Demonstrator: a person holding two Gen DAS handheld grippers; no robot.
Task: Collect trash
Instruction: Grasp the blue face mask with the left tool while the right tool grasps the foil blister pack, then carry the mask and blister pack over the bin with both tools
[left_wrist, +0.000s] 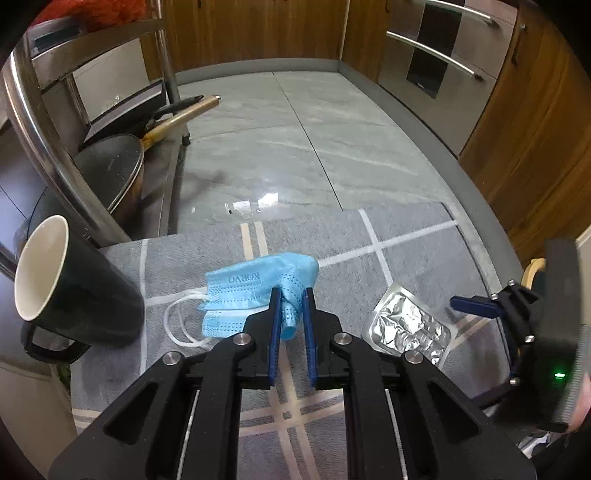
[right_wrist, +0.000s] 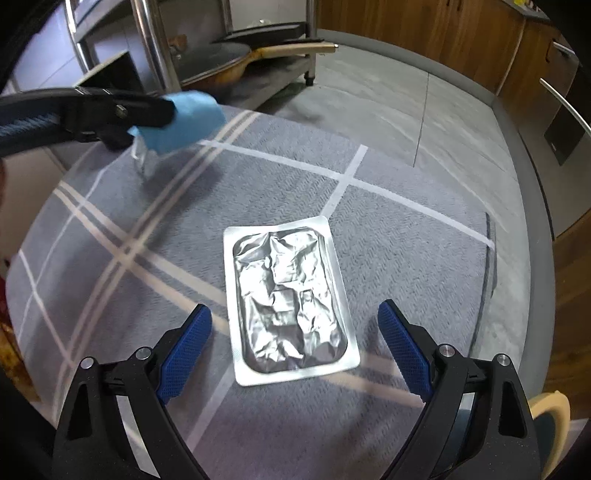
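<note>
A blue face mask (left_wrist: 255, 286) with white ear loops hangs over the grey plaid tablecloth (left_wrist: 406, 229); my left gripper (left_wrist: 292, 295) is shut on a bunched fold of it. A crumpled silver foil pouch (right_wrist: 290, 302) lies flat on the cloth. My right gripper (right_wrist: 295, 317) hovers just above the pouch, open wide, one blue pad on each side of it and neither touching. The pouch (left_wrist: 410, 328) also shows to the right in the left wrist view, beside the right gripper (left_wrist: 476, 306). In the right wrist view the left gripper holds the mask (right_wrist: 192, 118) at upper left.
A dark mug (left_wrist: 70, 291) with a white inside stands at the table's left edge. Beyond it a metal rack (left_wrist: 44, 122) holds pans (left_wrist: 110, 173) with long handles. Grey tiled floor (left_wrist: 314, 140), wooden cabinets and steel drawers (left_wrist: 443, 62) lie past the table.
</note>
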